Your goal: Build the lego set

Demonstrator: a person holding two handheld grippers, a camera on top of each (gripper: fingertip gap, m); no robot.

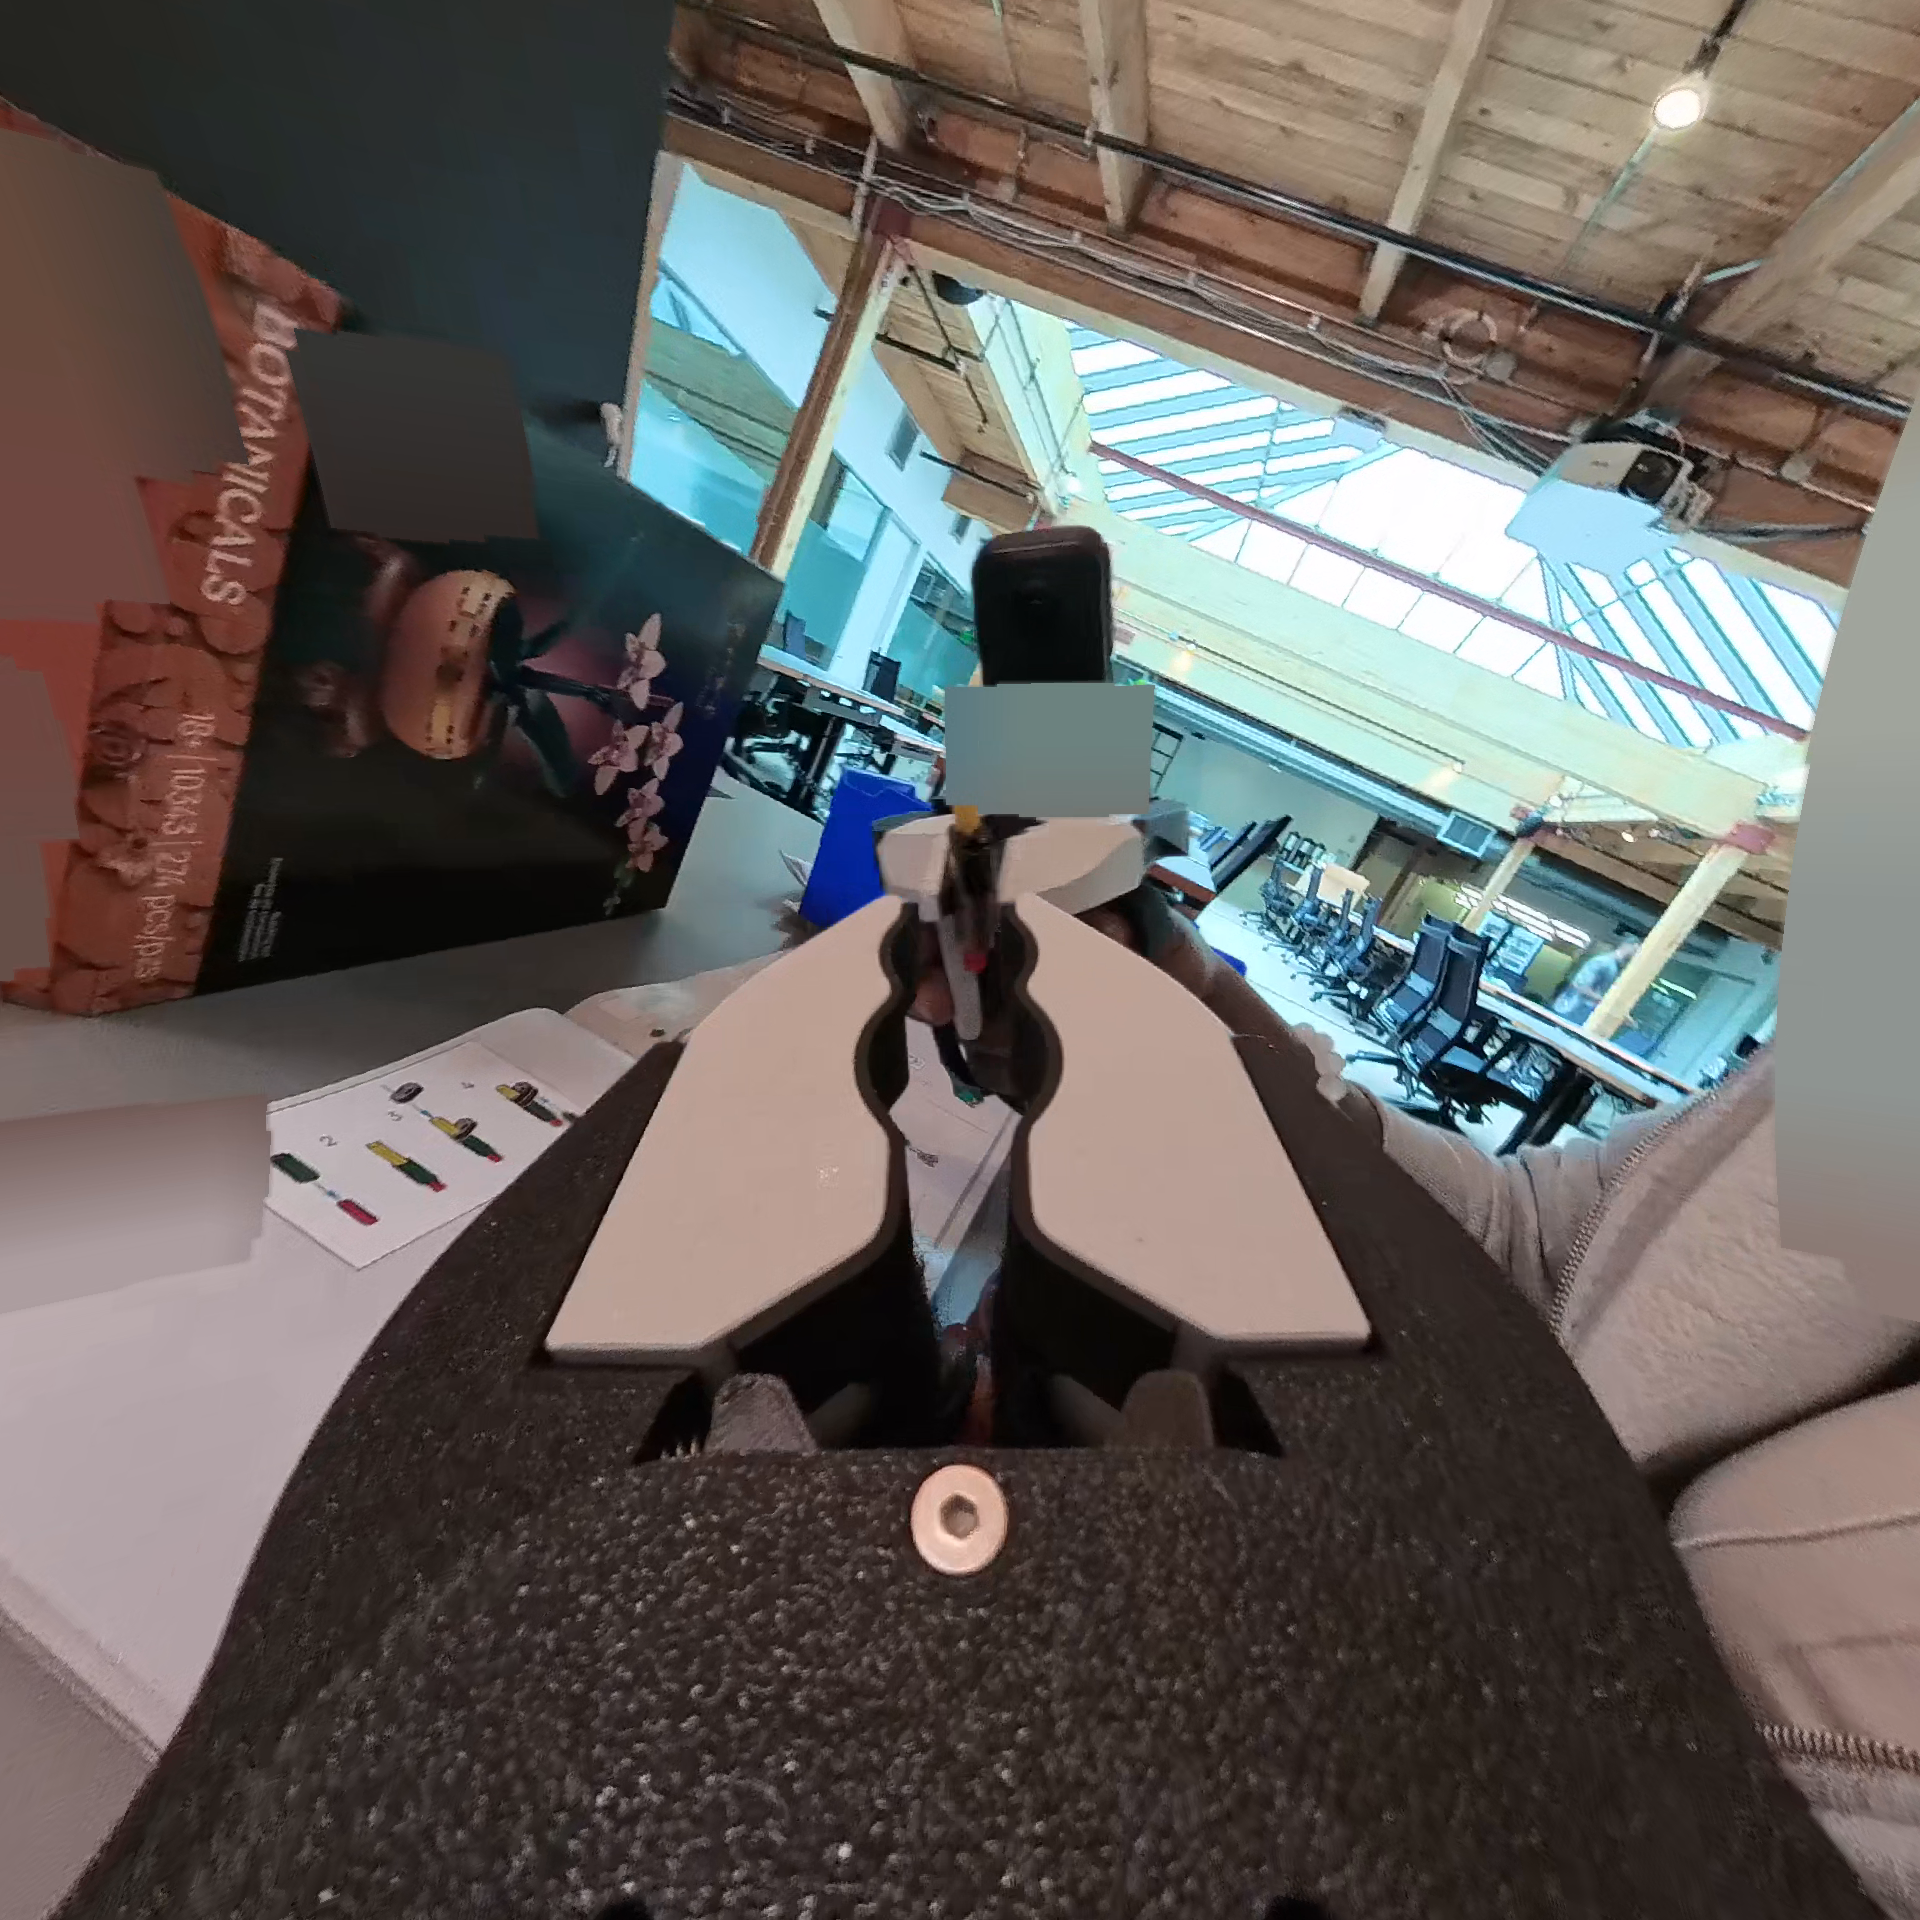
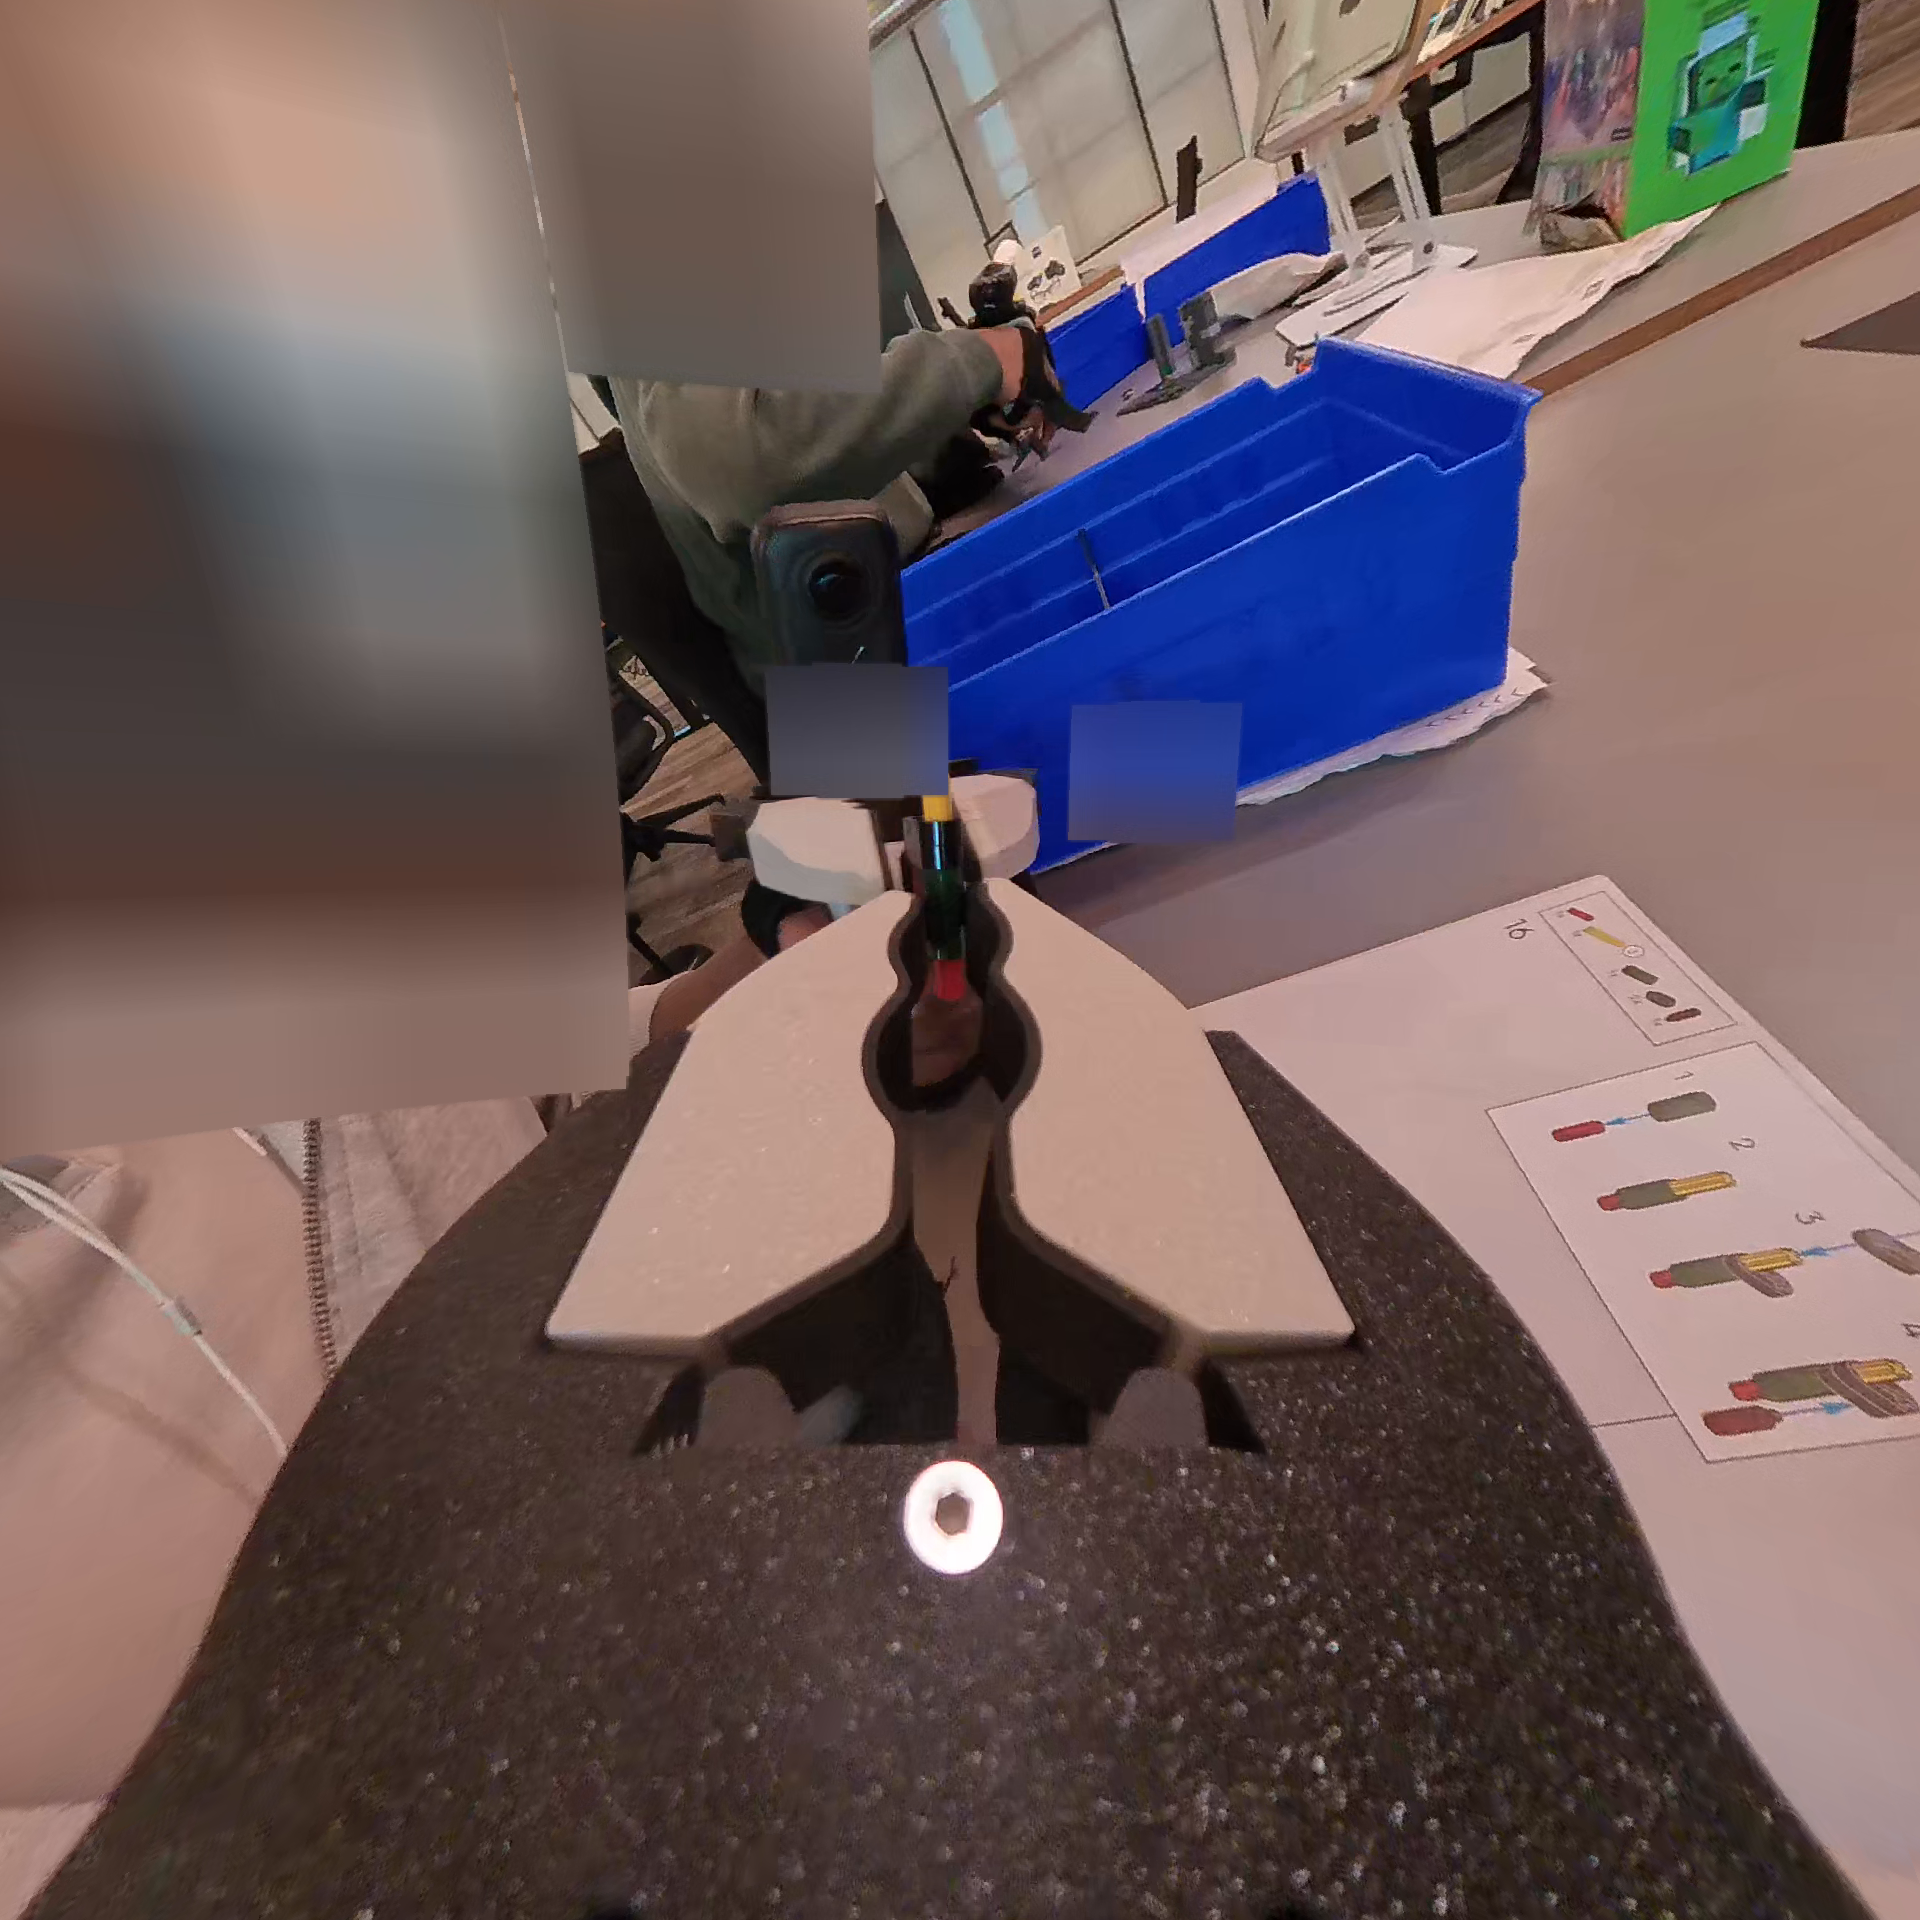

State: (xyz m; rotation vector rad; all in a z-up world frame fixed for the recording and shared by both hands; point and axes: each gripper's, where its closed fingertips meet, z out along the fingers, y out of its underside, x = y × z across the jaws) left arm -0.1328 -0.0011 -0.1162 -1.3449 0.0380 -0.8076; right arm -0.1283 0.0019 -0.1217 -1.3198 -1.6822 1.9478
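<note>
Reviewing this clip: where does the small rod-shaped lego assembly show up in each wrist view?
Left wrist view: lego assembly just above centre, between both hand-held grippers' tips.
Right wrist view: lego assembly just above centre, red end nearest, yellow end farthest.
Shared landmark: instruction booklet lower left; at right.

Rod (image 2: 940,904) of stacked small pieces half hidden between right gripper (image 2: 948,914) fingertips; far end lost behind a patch at 12 o'clock. Booklet (image 2: 1704,1226) cut off at 3 o'clock. Box (image 1: 343,665) cropped at 9 o'clock. Contact between left gripper (image 1: 961,925) and rod (image 1: 968,935) too dark and small to tell.
</note>
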